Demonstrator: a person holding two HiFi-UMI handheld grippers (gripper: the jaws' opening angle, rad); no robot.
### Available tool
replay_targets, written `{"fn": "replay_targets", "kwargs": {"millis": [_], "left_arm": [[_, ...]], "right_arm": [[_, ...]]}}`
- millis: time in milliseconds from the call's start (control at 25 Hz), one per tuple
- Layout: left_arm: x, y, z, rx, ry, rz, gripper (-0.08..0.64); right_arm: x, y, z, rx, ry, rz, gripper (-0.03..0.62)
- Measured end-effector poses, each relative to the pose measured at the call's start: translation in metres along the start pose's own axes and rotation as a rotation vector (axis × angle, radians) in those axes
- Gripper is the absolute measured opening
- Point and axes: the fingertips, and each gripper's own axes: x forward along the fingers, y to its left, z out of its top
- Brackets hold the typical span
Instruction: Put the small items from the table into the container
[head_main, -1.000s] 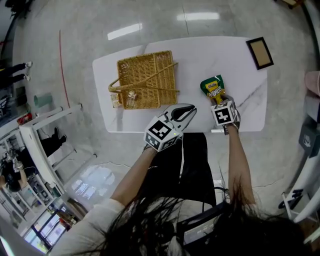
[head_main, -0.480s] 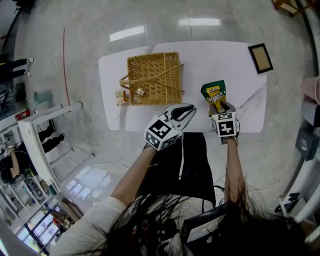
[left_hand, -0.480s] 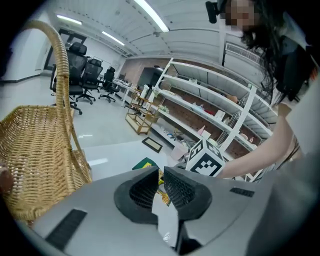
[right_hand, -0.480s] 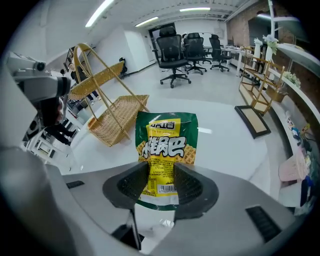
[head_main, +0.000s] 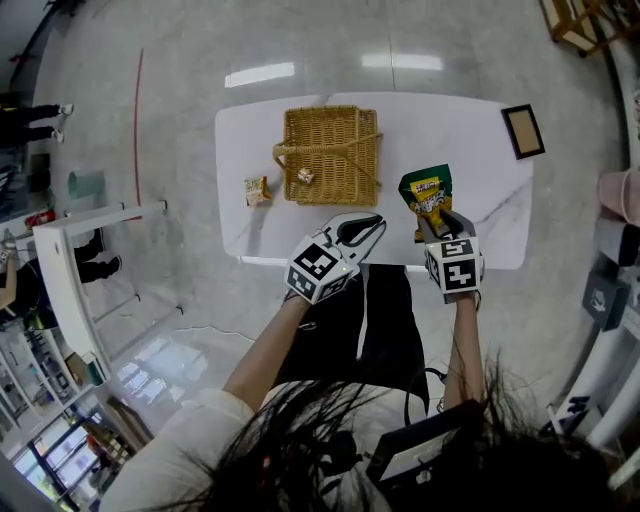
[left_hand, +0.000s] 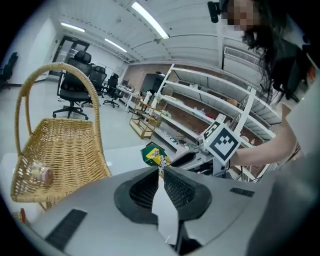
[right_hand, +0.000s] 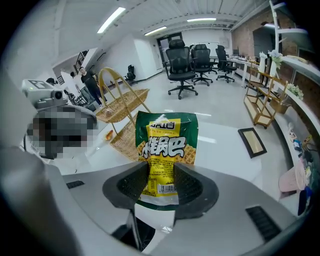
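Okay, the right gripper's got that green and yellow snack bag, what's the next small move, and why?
Probably swing the right gripper left, over the woven wicker basket. Its jaws are clamped on the green and yellow snack bag, which hangs beside the basket rather than above it, so releasing here would likely miss.

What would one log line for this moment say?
right gripper: shut on snack bag | left gripper: shut, empty | basket: one item inside | small packet: on table

White marble-look surface (head_main: 470, 150), wicker basket (head_main: 330, 155) with hoop handle sitting at 10 o'clock, small snack packet (head_main: 256, 189) just beside it at 9 o'clock, dark picture frame (head_main: 524, 131) lying flat out at 2 o'clock
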Motion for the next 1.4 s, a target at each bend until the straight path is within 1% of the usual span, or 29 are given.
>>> {"fn": "replay_targets", "kwargs": {"millis": [200, 320, 560, 720, 840, 960, 1160, 1400], "left_arm": [[-0.034, 0.006, -0.006, -0.007, -0.012, 0.031, 0.026], [-0.054, 0.007, -0.008, -0.002, -0.021, 0.037, 0.026], [-0.096, 0.018, -0.017, 0.007, -0.033, 0.060, 0.026], [-0.121, 0.028, -0.018, -0.027, -0.071, 0.100, 0.026], [-0.135, 0.033, -0.015, -0.064, -0.118, 0.124, 0.026], [-0.146, 0.037, -0.017, -0.083, -0.142, 0.136, 0.026], [-0.161, 0.044, -0.026, -0.099, -0.146, 0.154, 0.026], [-0.169, 0.052, -0.036, -0.113, -0.138, 0.168, 0.026]], "right_arm": [[-0.023, 0.035, 0.013, -0.039, -0.013, 0.017, 0.172], [-0.033, 0.057, 0.018, -0.060, -0.019, 0.028, 0.171], [-0.041, 0.107, 0.030, -0.099, -0.022, 0.058, 0.172], [-0.039, 0.137, 0.043, -0.115, -0.026, 0.086, 0.172], [-0.032, 0.154, 0.051, -0.107, -0.013, 0.107, 0.172], [-0.021, 0.169, 0.059, -0.092, 0.026, 0.128, 0.172], [-0.001, 0.185, 0.082, -0.065, 0.043, 0.158, 0.172], [0.024, 0.178, 0.104, -0.008, 0.070, 0.153, 0.172]]}}
